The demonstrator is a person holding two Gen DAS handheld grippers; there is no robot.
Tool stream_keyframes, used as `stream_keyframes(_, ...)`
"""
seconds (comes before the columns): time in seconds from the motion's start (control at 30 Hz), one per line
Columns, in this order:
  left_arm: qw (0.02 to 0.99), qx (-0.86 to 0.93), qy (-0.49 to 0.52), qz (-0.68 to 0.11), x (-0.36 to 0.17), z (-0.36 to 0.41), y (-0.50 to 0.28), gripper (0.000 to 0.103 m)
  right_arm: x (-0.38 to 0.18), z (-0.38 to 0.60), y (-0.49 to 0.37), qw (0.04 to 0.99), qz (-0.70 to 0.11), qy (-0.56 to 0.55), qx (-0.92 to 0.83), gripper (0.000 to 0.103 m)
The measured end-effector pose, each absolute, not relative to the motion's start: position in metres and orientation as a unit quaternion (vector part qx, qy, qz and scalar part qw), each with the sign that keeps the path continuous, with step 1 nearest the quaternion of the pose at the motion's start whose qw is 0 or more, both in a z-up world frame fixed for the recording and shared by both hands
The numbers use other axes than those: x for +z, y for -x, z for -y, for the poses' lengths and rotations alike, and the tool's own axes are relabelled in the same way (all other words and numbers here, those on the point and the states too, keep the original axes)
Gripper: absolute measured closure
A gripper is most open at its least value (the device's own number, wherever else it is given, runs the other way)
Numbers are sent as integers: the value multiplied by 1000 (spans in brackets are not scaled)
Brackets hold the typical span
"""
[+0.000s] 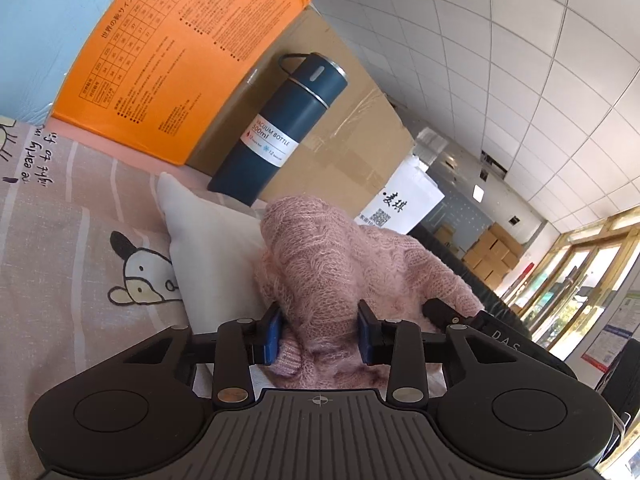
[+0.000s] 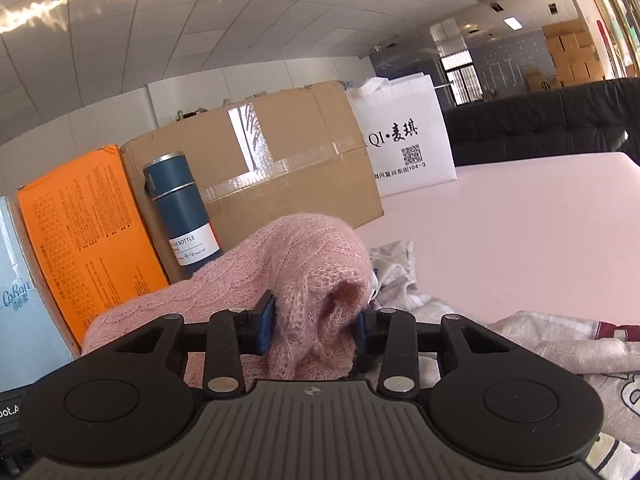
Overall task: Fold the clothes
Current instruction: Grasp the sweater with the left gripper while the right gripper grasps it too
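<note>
The pink knit sweater [image 1: 344,264] lay bunched right between both tools. The left hand-held gripper [image 1: 320,332] had pinched a thick fold of it, and the right hand-held gripper [image 2: 314,328] was likewise nipped onto the knit. It looked light, soft and stretchy, best held at hems or shoulders. Ahead of the grippers stood a blue bottle [image 2: 184,216] and a cardboard box [image 2: 280,160]; open desk [image 2: 520,232] lay to the right.
</note>
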State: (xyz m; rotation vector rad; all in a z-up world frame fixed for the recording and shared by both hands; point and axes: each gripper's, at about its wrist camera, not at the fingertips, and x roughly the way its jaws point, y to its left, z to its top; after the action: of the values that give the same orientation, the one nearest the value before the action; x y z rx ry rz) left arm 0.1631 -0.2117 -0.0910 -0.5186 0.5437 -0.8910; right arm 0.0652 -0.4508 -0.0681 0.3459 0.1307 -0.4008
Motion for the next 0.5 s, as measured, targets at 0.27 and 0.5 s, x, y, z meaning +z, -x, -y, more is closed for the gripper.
stream_keyframes(0.27, 865, -392, 230, -213, -62, 161, -115, 70, -56, 427, -48, 990, 4, -110, -85, 79)
stream_keyframes(0.5, 875, -380, 237, -184, -35, 95, -78, 70, -28, 374, -26, 995, 37, -90, -16, 83)
